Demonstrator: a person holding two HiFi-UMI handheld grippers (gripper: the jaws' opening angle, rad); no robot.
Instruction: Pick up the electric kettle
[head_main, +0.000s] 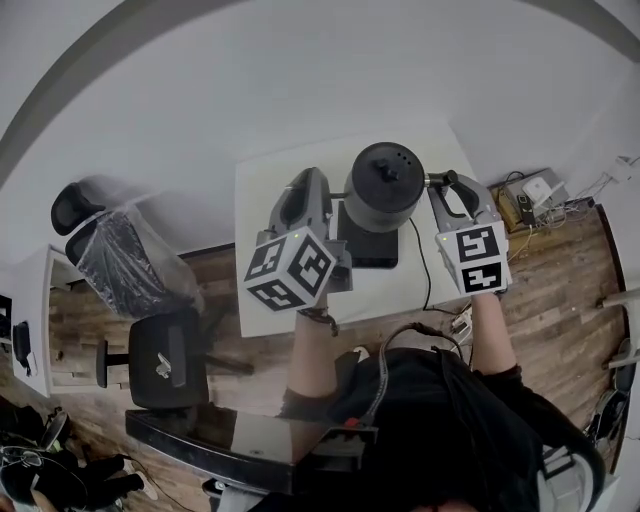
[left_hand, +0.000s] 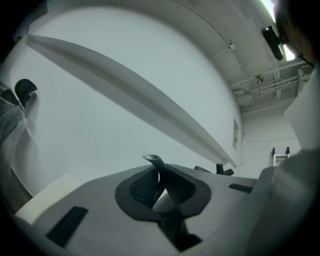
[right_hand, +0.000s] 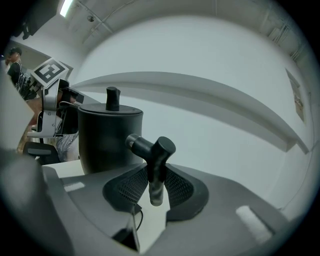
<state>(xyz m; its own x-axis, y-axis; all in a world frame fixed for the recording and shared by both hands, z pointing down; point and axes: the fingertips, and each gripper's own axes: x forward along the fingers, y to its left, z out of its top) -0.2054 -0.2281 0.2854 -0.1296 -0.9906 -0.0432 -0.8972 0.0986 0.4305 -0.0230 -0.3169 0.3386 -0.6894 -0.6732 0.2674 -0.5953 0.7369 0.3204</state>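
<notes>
The black electric kettle (head_main: 383, 187) with a knobbed lid hangs between my two grippers above the white table (head_main: 270, 180). My right gripper (head_main: 447, 188) is shut on the kettle's handle (right_hand: 156, 167), a dark bar standing upright between its pads (right_hand: 177, 187); the kettle body (right_hand: 110, 137) fills the left of that view. On the kettle's left side, my left gripper (head_main: 322, 192) is shut on the thin curved spout (left_hand: 154, 161), which pokes up between nearly closed jaws. In the left gripper view the kettle body is hidden.
A flat black kettle base (head_main: 372, 248) with a cord (head_main: 420, 265) lies on the table under the kettle. A black office chair (head_main: 165, 365) and a plastic-covered chair (head_main: 120, 260) stand at left. Cables and a power strip (head_main: 530, 195) clutter the floor at right.
</notes>
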